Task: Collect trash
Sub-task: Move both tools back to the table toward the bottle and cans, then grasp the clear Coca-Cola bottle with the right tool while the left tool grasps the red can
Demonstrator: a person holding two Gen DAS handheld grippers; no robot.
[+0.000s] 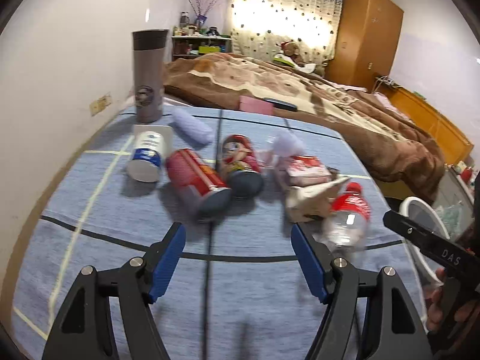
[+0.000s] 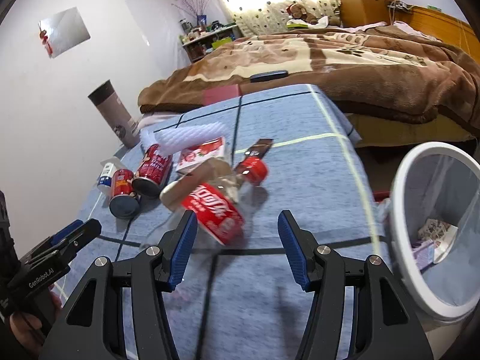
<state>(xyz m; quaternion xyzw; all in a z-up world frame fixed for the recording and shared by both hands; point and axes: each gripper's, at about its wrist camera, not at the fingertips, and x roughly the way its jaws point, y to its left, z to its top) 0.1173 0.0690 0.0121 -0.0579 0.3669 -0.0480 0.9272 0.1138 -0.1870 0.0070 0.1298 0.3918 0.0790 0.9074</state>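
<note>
On the blue cloth lie two red cans (image 1: 198, 180) (image 1: 240, 162), a white bottle with a blue label (image 1: 147, 156), a pink carton (image 1: 306, 168), crumpled brown paper (image 1: 312, 198) and a clear cola bottle (image 1: 348, 216). My left gripper (image 1: 237, 234) is open above bare cloth, a little short of the cans. My right gripper (image 2: 237, 219) is open too. The cola bottle (image 2: 219, 210) lies on its side with its lower end by the right gripper's left finger, and no pad presses on it. The white-rimmed bin (image 2: 399, 210) stands off the right edge with some trash inside.
A grey thermos (image 1: 149, 75) stands at the far left by the wall, with a pale foam net (image 1: 192, 126) beside it. A dark wrapper (image 2: 261, 147) lies beyond the bottle. A bed with a brown blanket (image 1: 300, 90) lies behind. A hand holds each gripper.
</note>
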